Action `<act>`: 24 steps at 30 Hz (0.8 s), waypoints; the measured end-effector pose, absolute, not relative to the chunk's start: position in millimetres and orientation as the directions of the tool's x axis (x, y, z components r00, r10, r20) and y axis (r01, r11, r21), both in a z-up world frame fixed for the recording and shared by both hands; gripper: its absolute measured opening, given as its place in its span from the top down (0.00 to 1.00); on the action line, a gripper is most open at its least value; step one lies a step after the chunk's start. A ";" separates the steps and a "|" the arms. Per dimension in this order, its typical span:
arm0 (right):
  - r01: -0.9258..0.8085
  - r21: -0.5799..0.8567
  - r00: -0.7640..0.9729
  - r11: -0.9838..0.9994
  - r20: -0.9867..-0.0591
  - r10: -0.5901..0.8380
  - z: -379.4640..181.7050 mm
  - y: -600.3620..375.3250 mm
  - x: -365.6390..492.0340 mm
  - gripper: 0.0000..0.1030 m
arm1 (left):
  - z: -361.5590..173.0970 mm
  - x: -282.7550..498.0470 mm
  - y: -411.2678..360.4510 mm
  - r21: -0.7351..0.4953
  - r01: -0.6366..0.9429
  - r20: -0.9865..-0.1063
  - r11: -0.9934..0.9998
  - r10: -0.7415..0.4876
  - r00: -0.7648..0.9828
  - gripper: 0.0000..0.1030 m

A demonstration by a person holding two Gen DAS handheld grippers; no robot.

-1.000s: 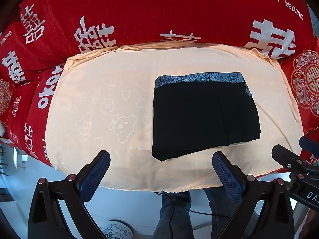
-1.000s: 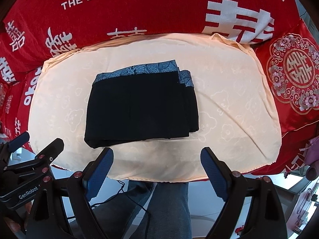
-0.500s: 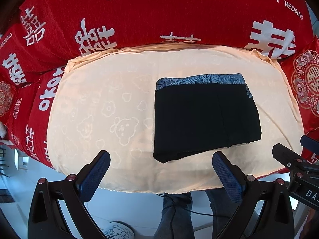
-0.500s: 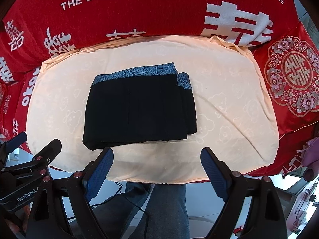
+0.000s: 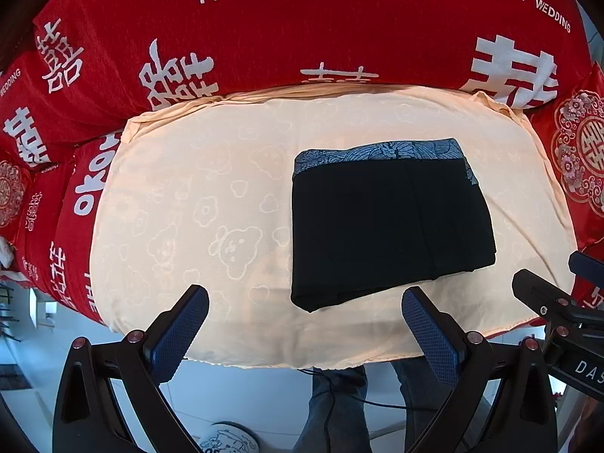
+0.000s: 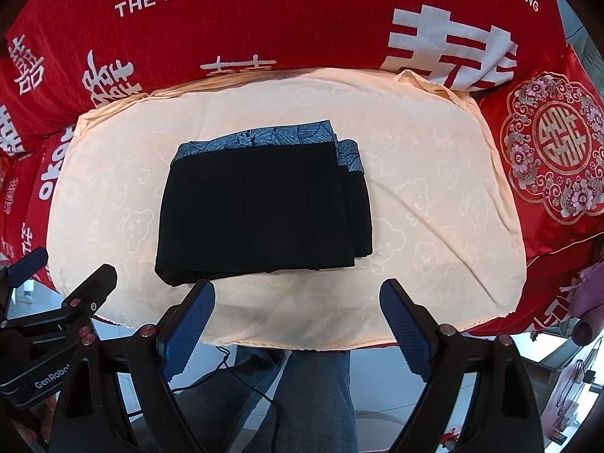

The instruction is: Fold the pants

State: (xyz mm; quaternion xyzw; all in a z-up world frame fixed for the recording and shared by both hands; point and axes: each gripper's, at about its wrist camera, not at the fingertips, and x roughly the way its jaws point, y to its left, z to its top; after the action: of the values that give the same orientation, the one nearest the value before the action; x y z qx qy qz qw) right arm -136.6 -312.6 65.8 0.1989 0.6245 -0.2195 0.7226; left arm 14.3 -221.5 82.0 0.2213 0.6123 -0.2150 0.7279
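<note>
On top of the cream cloth (image 5: 211, 196), the folded black pants (image 5: 381, 226) are lying flat, with the blue patterned waistband (image 5: 377, 153) at the far edge. From the left wrist view, the pants are sitting toward the right, and a wide bare stretch of cloth with bear shapes is lying open on the left. From the right wrist view, the pants (image 6: 260, 207) are sitting a bit left of the middle, and the open room is on the right. Only this view is showing the stepped layers at the right edge of the fold. Red bedding (image 6: 287, 26) with white letters is wrapping around the far side. The left hand-held gripper (image 5: 305, 324) is hanging wide open above the near edge, touching nothing. The right hand-held gripper (image 6: 298, 317) is wide open too, holding nothing. A person's legs (image 6: 302, 396) are showing below.
</note>
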 end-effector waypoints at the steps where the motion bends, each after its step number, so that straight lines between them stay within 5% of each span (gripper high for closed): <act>1: 0.565 0.011 0.122 0.825 -0.990 -0.070 65.9 -312.8 -135.5 0.12 | 81.9 14.5 -221.6 0.058 0.584 -0.987 0.810 -0.043 0.157 0.00; 24: 0.556 0.013 0.116 0.831 -0.991 -0.062 61.8 -312.9 -130.8 0.12 | 79.6 17.4 -220.7 0.041 0.577 -0.988 0.816 -0.053 0.146 0.00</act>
State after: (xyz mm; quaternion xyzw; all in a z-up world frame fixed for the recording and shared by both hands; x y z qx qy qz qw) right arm -130.8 -312.9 61.8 0.1959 0.6293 -0.2144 0.7208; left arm 17.4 -220.7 79.6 0.2124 0.6166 -0.2169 0.7264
